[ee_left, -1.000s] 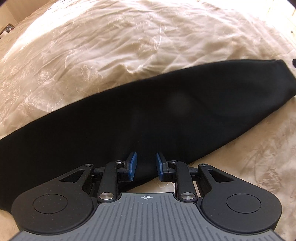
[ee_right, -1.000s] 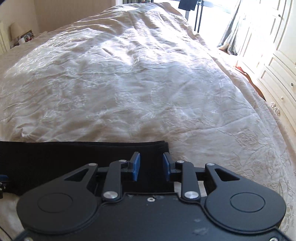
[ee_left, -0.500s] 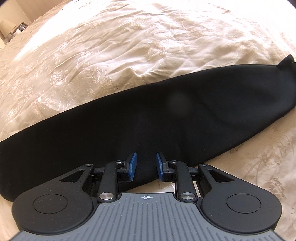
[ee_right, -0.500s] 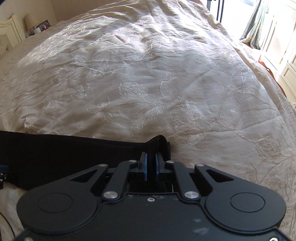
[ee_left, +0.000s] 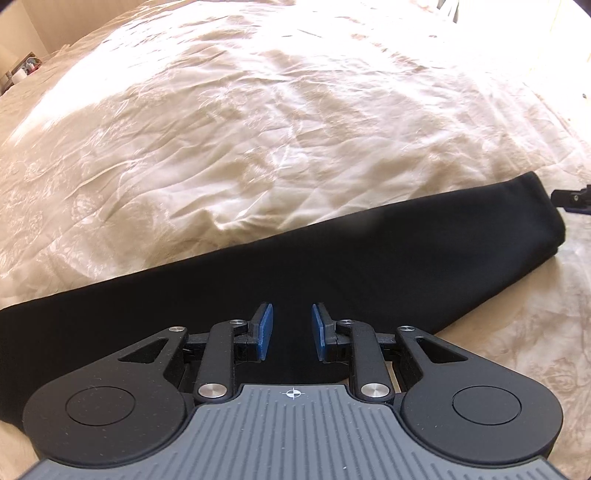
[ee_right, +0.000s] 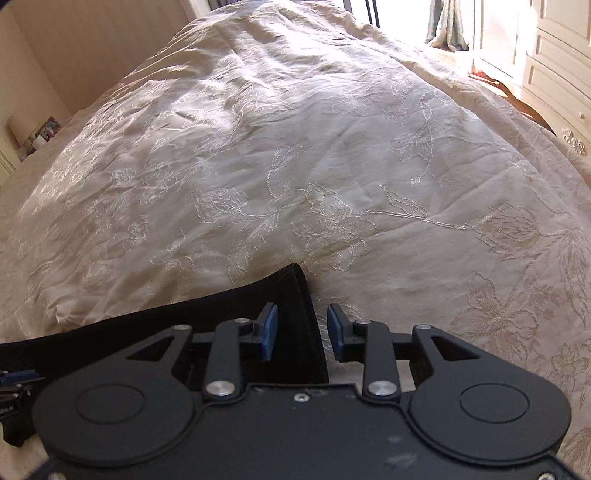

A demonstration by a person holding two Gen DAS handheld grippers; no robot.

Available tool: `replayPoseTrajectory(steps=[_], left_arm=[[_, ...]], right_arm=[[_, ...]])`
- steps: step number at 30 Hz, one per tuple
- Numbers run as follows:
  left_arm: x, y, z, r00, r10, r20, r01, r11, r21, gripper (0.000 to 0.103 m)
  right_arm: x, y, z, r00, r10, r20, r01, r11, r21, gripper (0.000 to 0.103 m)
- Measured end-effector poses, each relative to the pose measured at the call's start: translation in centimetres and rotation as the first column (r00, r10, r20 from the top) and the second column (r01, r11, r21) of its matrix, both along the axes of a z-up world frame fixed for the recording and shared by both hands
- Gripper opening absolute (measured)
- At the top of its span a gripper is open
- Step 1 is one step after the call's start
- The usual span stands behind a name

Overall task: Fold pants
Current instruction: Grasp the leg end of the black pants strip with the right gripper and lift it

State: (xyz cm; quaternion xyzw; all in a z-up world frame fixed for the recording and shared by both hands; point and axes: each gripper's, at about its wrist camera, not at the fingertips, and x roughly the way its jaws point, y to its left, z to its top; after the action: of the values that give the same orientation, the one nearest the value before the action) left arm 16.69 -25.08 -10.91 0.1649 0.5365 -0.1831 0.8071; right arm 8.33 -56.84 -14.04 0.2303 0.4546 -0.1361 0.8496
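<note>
Black pants (ee_left: 369,266) lie folded lengthwise in a long band across the cream bedspread (ee_left: 295,129). My left gripper (ee_left: 292,330) hovers over the band's near edge around its middle, open, with nothing pinched. In the right wrist view the pants' end (ee_right: 295,314) lies flat under my right gripper (ee_right: 301,330). Its jaws are opening, and the blue pads stand clear on either side of the end's edge. A finger of the right gripper (ee_left: 570,197) shows at that same end in the left view. Part of the left gripper (ee_right: 14,380) shows at the lower left.
The embroidered bedspread (ee_right: 332,166) stretches far beyond the pants. White cupboard fronts (ee_right: 554,74) and a curtain (ee_right: 443,22) stand past the bed's right edge. Small bedside items (ee_right: 40,133) sit at the far left.
The right gripper closed at the pants' end half a second ago and has opened again, rolling slightly. The left gripper has lifted and drawn back; more bedspread shows above the pants.
</note>
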Motion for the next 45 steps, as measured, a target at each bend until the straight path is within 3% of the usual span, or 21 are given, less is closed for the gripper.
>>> replayPoseTrajectory(steps=[7,14,20,26,34,38,42,45], left_arm=[[1.3,-5.3,-1.2,0.998,-0.043,-0.054,0.039,0.997,-0.064,0.023],[3.3,-6.2,-5.0,0.986,0.039,-0.161,-0.043,0.999,-0.023,0.023],[3.5,-6.4,-6.1,0.984,0.025,-0.175,-0.025,1.0,0.003,0.023],[3.2,-7.2,-6.6,0.986,0.009,-0.167,-0.002,0.999,0.04,0.023],[3.4,-7.5,-7.2,0.983,0.001,-0.183,0.004,1.0,0.03,0.023],[3.6,-7.2,-7.2,0.983,0.003,-0.185,0.001,1.0,0.021,0.023],[3.5,-7.1,-7.2,0.984,0.007,-0.178,-0.004,1.0,0.017,0.023],[3.5,-6.9,-7.2,0.984,0.013,-0.177,-0.012,1.0,0.01,0.023]], right_arm=[[-2.0,0.4,0.2,0.999,-0.038,0.004,0.038,0.997,0.064,0.035],[-1.6,0.6,-0.2,0.999,0.016,0.039,-0.019,0.996,0.082,0.041],[-0.4,-0.4,-1.3,0.997,0.074,0.018,-0.075,0.993,0.092,0.046],[1.2,-1.1,-4.0,0.981,0.183,-0.059,-0.171,0.97,0.173,0.05],[2.5,-2.6,-7.0,0.976,0.217,-0.031,-0.194,0.922,0.334,0.062],[2.6,-3.6,-7.4,0.981,0.194,-0.017,-0.171,0.902,0.397,0.062],[2.1,-3.9,-7.2,0.986,0.168,-0.02,-0.145,0.904,0.403,0.05],[1.8,-3.4,-6.0,0.988,0.152,-0.026,-0.134,0.93,0.342,0.019]])
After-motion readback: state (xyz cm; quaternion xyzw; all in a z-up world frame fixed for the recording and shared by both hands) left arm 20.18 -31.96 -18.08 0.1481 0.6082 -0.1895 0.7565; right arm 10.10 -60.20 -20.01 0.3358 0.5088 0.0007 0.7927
